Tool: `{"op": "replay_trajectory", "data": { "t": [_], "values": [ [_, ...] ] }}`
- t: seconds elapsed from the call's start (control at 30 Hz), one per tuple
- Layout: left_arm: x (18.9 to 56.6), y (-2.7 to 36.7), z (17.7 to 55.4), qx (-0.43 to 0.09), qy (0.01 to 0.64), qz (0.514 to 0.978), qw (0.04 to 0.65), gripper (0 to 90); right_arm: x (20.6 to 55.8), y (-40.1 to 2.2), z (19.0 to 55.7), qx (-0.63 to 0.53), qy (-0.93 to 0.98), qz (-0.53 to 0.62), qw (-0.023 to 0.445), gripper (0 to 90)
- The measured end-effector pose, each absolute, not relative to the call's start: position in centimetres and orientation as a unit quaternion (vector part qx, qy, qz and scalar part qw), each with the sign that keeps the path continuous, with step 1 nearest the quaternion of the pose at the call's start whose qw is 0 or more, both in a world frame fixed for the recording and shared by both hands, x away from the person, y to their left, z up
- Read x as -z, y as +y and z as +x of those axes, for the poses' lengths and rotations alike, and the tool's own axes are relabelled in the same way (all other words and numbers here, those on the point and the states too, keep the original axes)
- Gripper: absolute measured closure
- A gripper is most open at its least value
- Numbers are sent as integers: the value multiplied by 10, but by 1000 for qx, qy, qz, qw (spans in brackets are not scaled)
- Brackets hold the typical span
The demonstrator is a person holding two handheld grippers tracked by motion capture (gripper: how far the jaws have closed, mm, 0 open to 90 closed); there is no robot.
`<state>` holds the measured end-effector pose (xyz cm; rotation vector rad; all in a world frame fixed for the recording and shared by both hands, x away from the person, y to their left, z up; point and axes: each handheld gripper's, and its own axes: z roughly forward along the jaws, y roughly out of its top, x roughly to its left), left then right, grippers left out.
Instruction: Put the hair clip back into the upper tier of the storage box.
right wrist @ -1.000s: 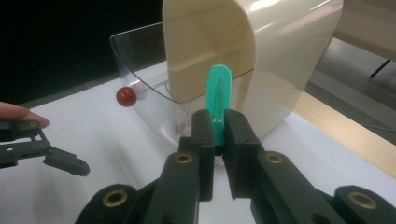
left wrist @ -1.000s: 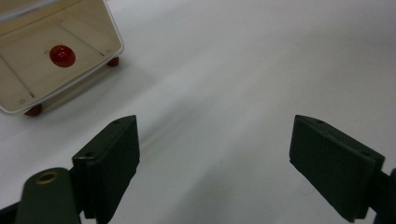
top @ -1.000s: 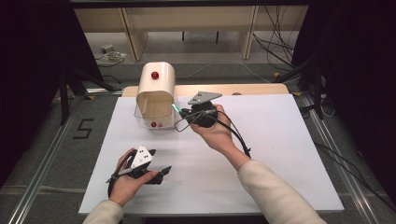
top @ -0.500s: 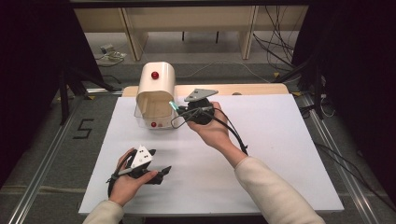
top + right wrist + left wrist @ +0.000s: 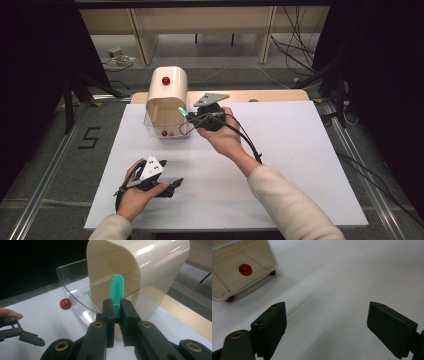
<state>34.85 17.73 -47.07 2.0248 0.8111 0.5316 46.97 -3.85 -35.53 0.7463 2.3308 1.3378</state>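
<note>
The left tool (image 5: 172, 184) rests low on the white surface (image 5: 300, 165), jaws apart and empty, well clear of the work. Farther right stands the cream box (image 5: 167, 92) with its clear door (image 5: 75, 305) swung open. The right tool (image 5: 192, 118) is clamped on a green stick (image 5: 117, 291) at the opening, apparently mid-insertion. Next, push it straight in, clear of the door rim and box wall. The surface to the right lies bare.

One overhead camera, two riding on the grippers

The high view looks forward and down over the whole white table (image 5: 300, 165). The left gripper view sits low, facing the cream box (image 5: 242, 267) from afar; the right gripper view is close against that box (image 5: 140, 270), which all three share.
</note>
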Motion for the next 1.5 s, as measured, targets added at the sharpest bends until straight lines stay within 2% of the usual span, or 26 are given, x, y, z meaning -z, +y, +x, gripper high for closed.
{"op": "replay_trajectory", "data": {
  "t": [1.13,1.23,1.3,1.5],
  "values": [
    [471,177,348,-212,323,814,434,159,352,-9,484,-479,823,258,163,829],
    [471,177,349,-211,324,813,435,159,353,-5,486,-488,820,251,159,759],
    [471,178,349,-211,324,813,435,159,353,-5,486,-489,821,251,159,751],
    [471,177,348,-211,325,812,436,159,349,-21,480,-496,809,260,177,575]
  ]
}}
